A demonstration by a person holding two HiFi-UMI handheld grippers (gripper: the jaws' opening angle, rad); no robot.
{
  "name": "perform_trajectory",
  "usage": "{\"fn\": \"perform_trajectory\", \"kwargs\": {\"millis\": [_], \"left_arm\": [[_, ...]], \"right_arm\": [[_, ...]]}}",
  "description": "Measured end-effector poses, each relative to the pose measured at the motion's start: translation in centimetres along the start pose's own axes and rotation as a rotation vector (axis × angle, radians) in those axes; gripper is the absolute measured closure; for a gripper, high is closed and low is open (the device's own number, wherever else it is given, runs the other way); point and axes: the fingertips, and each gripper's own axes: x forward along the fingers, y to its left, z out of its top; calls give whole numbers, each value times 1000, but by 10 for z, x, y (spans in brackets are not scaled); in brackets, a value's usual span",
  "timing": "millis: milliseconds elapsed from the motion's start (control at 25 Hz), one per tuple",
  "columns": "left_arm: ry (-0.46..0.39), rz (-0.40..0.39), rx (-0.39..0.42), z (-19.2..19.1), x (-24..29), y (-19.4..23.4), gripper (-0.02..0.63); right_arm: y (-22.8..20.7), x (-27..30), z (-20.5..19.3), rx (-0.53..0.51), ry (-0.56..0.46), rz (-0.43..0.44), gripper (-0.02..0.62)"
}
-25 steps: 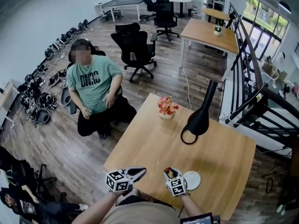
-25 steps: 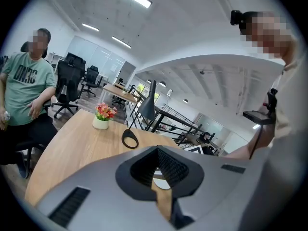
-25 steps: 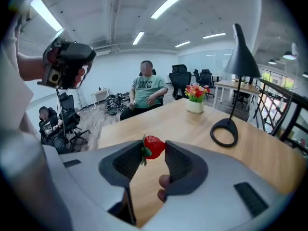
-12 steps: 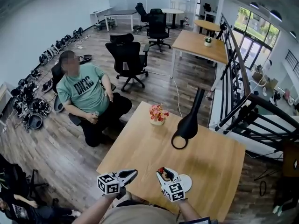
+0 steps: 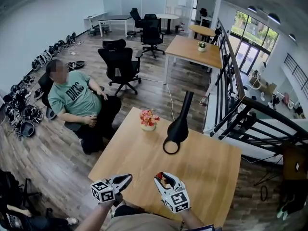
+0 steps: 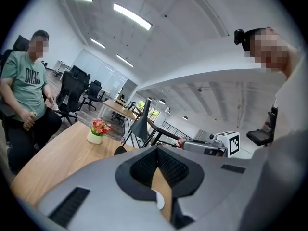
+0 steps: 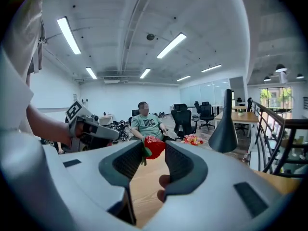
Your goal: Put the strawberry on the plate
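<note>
My right gripper (image 5: 162,178) hovers over the near edge of the wooden table (image 5: 207,162), shut on a red strawberry (image 5: 165,180) with green leaves. The right gripper view shows the strawberry (image 7: 154,147) pinched between the jaw tips (image 7: 154,146). My left gripper (image 5: 126,178) hangs to its left, jaws together and holding nothing. Through the left gripper's jaws (image 6: 156,150), a small white round patch (image 6: 157,199) shows on the table; it may be the plate. No plate appears in the head view. The right gripper (image 6: 185,142) also shows in the left gripper view.
A pot of pink and red flowers (image 5: 148,119) and a tall black cone-shaped lamp (image 5: 177,126) stand on the far half of the table. A person in a green shirt (image 5: 72,97) sits beyond the table's left corner. A black railing (image 5: 240,114) runs on the right.
The head view has swung left and upward. Both grippers have shifted left along the near table edge. The white plate beside the right gripper earlier is no longer seen in the head view.
</note>
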Motion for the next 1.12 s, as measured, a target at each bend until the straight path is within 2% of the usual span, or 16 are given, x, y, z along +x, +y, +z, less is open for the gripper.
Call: {"fn": "perform_trajectory", "kwargs": {"millis": [400, 1120], "left_arm": [[-23, -33, 32, 2, 26, -34, 603], [62, -136, 79, -3, 74, -53, 603]], "right_arm": [[-24, -45, 16, -25, -34, -49, 443], [-72, -96, 11, -17, -47, -221, 443]]}}
